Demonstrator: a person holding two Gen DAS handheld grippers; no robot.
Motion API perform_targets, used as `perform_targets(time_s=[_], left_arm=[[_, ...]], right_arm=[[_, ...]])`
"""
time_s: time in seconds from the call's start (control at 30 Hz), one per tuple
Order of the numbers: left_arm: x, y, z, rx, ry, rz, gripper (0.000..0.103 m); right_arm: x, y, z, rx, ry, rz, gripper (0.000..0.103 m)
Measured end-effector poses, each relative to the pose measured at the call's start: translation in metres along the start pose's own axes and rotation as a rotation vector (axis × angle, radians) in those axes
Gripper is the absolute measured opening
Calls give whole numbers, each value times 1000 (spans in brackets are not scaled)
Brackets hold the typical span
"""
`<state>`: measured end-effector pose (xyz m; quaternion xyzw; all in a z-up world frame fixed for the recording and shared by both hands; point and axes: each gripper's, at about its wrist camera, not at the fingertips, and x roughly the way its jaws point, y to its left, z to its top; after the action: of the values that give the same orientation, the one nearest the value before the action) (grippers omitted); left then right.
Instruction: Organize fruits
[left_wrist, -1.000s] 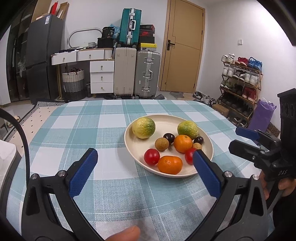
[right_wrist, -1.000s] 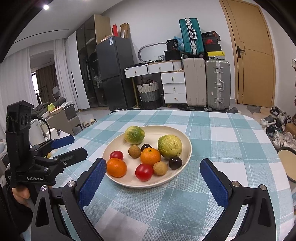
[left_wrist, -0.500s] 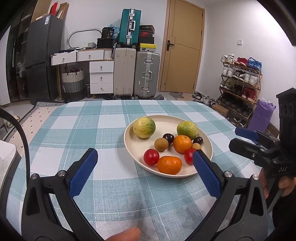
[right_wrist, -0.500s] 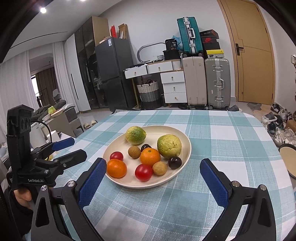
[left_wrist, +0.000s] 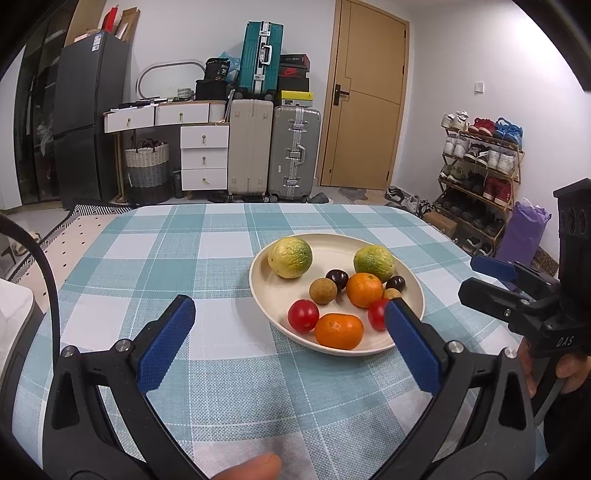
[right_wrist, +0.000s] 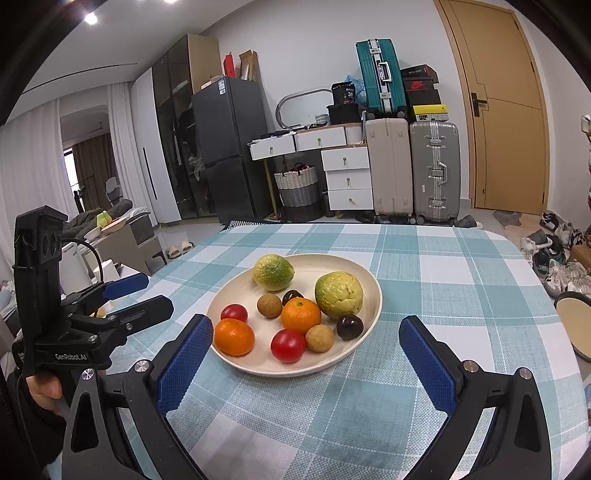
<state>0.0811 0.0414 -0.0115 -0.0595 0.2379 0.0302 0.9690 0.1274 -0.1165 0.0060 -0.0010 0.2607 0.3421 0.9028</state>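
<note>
Both empty: left claw (left_wrist: 288, 336) and right claw (right_wrist: 306, 354) spread wide, poised at bench (right_wrist: 443, 266) near edge, facing plate (right_wrist: 373, 291) of fruits (right_wrist: 301, 315).

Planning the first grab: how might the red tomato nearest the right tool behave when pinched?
The tomato looks round and glossy, so it may slip or roll against the neighbouring orange. Its skin seems thin; hard squeezing would probably bruise it.
</note>
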Motion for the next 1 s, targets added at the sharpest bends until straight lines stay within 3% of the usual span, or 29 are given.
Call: perform_targets(time_s=[1.0], left_arm=[[-6,-6,2,31,-31,-7,102]], right_arm=[[-2,1,0,-13,-10,-6,103]])
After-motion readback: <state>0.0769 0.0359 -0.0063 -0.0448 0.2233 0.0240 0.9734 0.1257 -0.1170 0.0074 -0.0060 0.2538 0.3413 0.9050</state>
